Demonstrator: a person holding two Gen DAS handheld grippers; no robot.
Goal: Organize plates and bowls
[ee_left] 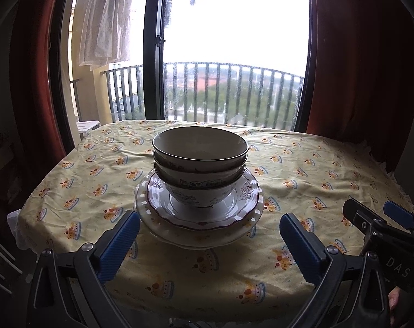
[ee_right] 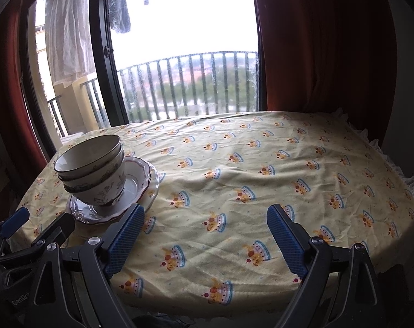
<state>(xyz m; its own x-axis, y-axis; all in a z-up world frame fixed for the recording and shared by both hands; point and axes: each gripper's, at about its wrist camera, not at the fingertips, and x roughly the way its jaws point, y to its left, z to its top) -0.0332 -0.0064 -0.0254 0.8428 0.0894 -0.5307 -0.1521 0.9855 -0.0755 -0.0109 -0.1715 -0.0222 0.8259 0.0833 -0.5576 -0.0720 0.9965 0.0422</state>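
Three nested floral bowls (ee_left: 200,164) stand on a stack of scalloped plates (ee_left: 248,207) in the middle of the yellow tablecloth. My left gripper (ee_left: 209,235) is open and empty, just in front of the stack. My right gripper (ee_right: 205,229) is open and empty over bare cloth; it also shows in the left wrist view (ee_left: 371,213), at the right. In the right wrist view the bowls (ee_right: 90,169) and plates (ee_right: 141,183) stand at the left, and the left gripper (ee_right: 40,221) shows at the lower left.
The table (ee_right: 261,177) is covered with a yellow cloth printed with cakes. Behind it are a balcony window with railing (ee_left: 228,93) and red curtains (ee_left: 357,68) on both sides. The table's edge drops away at the front and right.
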